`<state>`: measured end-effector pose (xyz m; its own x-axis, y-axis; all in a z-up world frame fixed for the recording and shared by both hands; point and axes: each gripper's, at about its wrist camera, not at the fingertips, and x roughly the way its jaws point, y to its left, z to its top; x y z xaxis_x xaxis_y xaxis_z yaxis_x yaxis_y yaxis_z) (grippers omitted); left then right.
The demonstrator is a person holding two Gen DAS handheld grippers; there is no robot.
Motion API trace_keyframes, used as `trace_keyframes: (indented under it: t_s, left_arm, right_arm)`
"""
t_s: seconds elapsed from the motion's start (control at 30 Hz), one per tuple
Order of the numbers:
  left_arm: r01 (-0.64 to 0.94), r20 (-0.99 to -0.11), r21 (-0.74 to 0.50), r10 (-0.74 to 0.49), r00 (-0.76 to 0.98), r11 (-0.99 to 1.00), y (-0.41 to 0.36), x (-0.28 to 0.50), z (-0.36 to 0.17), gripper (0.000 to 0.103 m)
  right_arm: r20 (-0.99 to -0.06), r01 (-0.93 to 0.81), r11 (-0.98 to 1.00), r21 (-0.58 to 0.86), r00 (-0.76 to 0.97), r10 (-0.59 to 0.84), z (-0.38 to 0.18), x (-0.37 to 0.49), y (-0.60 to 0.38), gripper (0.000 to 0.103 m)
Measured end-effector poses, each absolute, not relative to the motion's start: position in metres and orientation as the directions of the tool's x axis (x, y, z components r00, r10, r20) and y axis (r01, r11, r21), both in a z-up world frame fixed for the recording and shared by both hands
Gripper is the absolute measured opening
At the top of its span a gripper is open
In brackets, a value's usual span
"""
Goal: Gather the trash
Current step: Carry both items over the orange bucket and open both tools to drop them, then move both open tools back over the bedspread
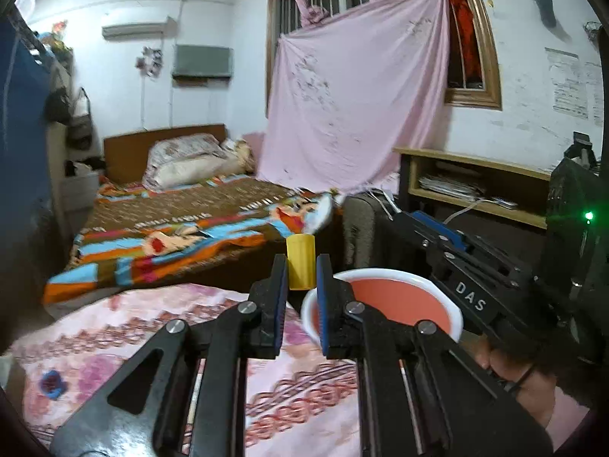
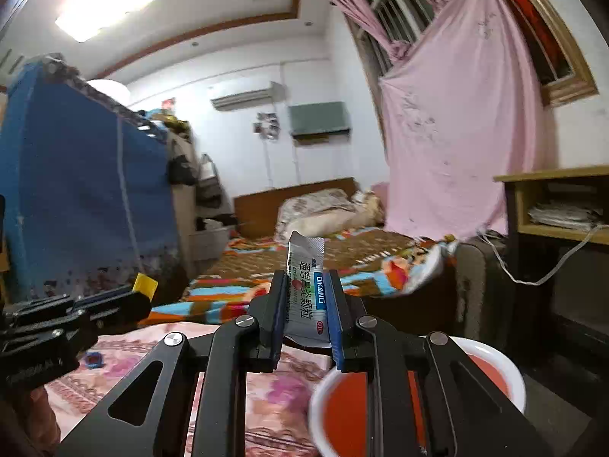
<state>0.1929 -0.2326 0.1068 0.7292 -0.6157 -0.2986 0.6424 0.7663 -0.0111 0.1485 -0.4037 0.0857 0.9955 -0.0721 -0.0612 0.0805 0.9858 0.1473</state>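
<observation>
My left gripper [image 1: 300,266] is shut on a small yellow cylinder [image 1: 300,261], held upright above the pink flowered cloth [image 1: 152,342]. My right gripper [image 2: 306,289] is shut on a white and blue medicine sachet [image 2: 306,285] that sticks up between the fingers. A red bin with a white rim [image 1: 396,301] stands just right of the left gripper; it also shows in the right wrist view [image 2: 495,373], below and right of the right gripper. The right gripper shows in the left wrist view [image 1: 475,262], the left gripper with the yellow cylinder in the right wrist view [image 2: 144,285].
A bed with a colourful blanket [image 1: 182,228] lies beyond the cloth. A pink sheet [image 1: 357,95] hangs at the window. A wooden desk shelf [image 1: 475,186] stands at the right, a blue wardrobe [image 2: 83,190] at the left.
</observation>
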Motion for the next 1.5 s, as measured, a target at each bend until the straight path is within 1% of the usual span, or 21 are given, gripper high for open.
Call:
trace_keyframes:
  t_s: [0.17,0.37,0.8,0.87,0.93,1.03,1.2,1.33,1.37,1.47,1.5]
  left_arm:
    - [0.689,-0.371,-0.075,-0.661,0.652,0.721,-0.257,0.209,0.099,0.0]
    - [0.708,-0.445,-0.138,-0.682,0.58,0.692,-0.279,0.222,0.085,0.0]
    - [0.675,-0.569,-0.289,-0.689,0.448,0.679,-0.314,0.249,0.057,0.001]
    - [0.669,-0.573,-0.305,-0.691,0.44,0.678,-0.313,0.251,0.055,0.004]
    - [0.661,-0.576,-0.307,-0.687,0.444,0.685,-0.312,0.251,0.055,0.008]
    - [0.648,-0.573,-0.306,-0.678,0.459,0.698,-0.306,0.249,0.055,0.01]
    - [0.603,-0.559,-0.294,-0.645,0.52,0.741,-0.287,0.25,0.059,0.016]
    - [0.534,-0.53,-0.288,-0.597,0.603,0.795,-0.259,0.248,0.064,0.028]
    - [0.519,-0.523,-0.289,-0.587,0.618,0.804,-0.253,0.247,0.064,0.031]
    - [0.47,-0.498,-0.289,-0.55,0.67,0.834,-0.229,0.244,0.067,0.037]
    - [0.452,-0.487,-0.285,-0.534,0.691,0.845,-0.22,0.242,0.068,0.039]
  right_arm:
    - [-0.128,0.161,0.971,0.177,0.982,-0.139,0.079,0.157,-0.426,0.018]
    - [-0.199,0.222,0.95,0.219,0.964,-0.179,0.068,0.158,-0.445,0.018]
    - [-0.314,0.287,0.93,0.229,0.926,-0.208,0.054,0.162,-0.455,0.02]
    - [-0.324,0.29,0.929,0.23,0.923,-0.208,0.052,0.163,-0.456,0.022]
    - [-0.329,0.293,0.928,0.23,0.921,-0.21,0.052,0.162,-0.456,0.027]
    - [-0.33,0.291,0.928,0.232,0.921,-0.207,0.052,0.162,-0.456,0.032]
    - [-0.324,0.277,0.935,0.221,0.925,-0.197,0.053,0.163,-0.451,0.037]
    - [-0.294,0.249,0.945,0.212,0.938,-0.182,0.056,0.162,-0.444,0.044]
    - [-0.281,0.239,0.949,0.208,0.943,-0.176,0.058,0.16,-0.441,0.044]
    - [-0.253,0.213,0.958,0.194,0.954,-0.161,0.062,0.159,-0.432,0.045]
    - [-0.242,0.202,0.961,0.188,0.958,-0.154,0.063,0.159,-0.429,0.047]
